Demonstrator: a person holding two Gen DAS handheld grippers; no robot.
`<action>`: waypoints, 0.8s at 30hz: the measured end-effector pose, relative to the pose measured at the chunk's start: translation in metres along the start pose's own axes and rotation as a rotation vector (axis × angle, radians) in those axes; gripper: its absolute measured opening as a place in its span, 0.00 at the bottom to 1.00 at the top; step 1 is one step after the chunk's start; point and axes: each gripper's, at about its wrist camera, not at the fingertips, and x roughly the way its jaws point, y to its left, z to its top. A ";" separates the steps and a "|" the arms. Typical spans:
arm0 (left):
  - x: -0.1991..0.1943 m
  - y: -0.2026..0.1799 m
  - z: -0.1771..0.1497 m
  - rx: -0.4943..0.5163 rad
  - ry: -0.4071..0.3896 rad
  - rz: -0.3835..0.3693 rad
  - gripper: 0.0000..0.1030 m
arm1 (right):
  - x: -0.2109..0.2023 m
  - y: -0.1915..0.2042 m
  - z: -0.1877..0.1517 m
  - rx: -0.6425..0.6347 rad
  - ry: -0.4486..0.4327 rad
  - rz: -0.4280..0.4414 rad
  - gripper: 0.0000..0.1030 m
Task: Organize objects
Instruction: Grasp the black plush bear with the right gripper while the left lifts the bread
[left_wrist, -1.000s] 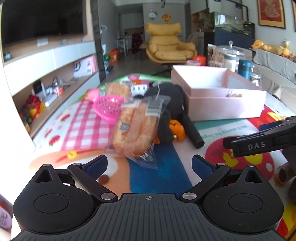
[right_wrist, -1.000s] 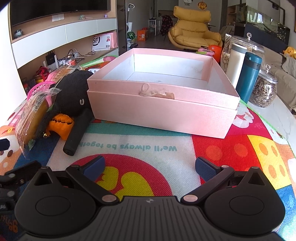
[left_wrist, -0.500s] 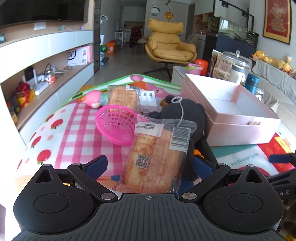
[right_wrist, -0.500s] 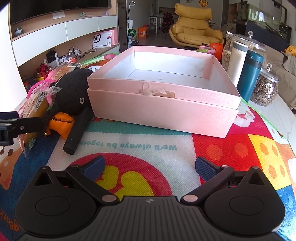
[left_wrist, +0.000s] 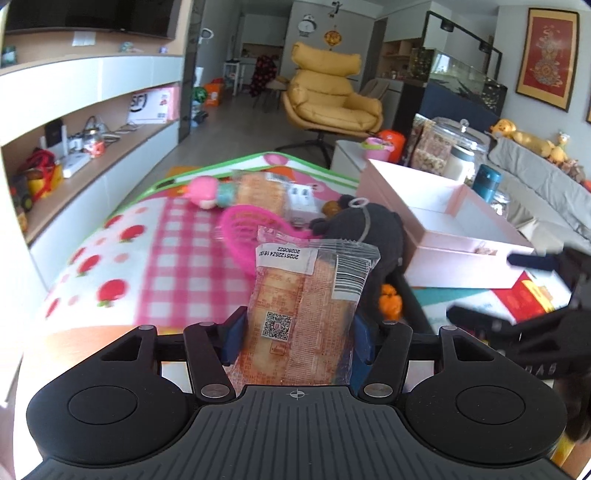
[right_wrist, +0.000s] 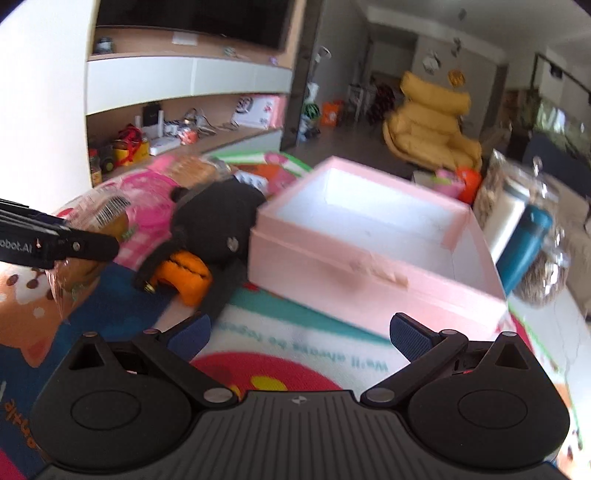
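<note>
While the left tongs (left_wrist: 295, 332) pinch the clear-wrapped packet of orange-brown bread (left_wrist: 306, 306) between their blue pads, the packet stands up from them, its barcode and white date label at the top end. It sits in front of the black plush toy with orange feet (left_wrist: 369, 236), which lies on the colourful play mat (left_wrist: 155, 273) just beside the open pink cardboard box (left_wrist: 443, 236). Behind the packet lies a pink plastic basket (left_wrist: 240, 229), and beyond that a pink-haired doll (left_wrist: 210, 194), a second wrapped bread packet (left_wrist: 258, 192) and a small white pack (left_wrist: 303, 197).

The right tongs (right_wrist: 299, 334) are spread wide with nothing between them, low over the mat in front of the box (right_wrist: 369, 236), whose white inside shows. From this view the plush toy (right_wrist: 218, 218) touches the box's left wall, and the left tongs' black arm (right_wrist: 59, 245) reaches in from the left edge with the bread packet (right_wrist: 96, 221) in its grip. To the right of the box stand a teal flask (right_wrist: 528, 240) and a glass jar of seeds (right_wrist: 546, 273). A yellow armchair (left_wrist: 328, 99) stands on the floor further back.
</note>
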 end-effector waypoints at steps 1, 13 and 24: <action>-0.005 0.005 -0.001 -0.007 -0.003 0.005 0.60 | -0.001 0.008 0.011 -0.041 -0.034 0.019 1.00; -0.023 0.037 -0.013 -0.079 -0.020 -0.010 0.60 | 0.106 0.078 0.079 -0.322 0.092 0.027 0.86; -0.031 0.024 -0.022 -0.057 0.000 -0.020 0.60 | 0.048 0.072 0.065 -0.354 0.018 -0.024 0.65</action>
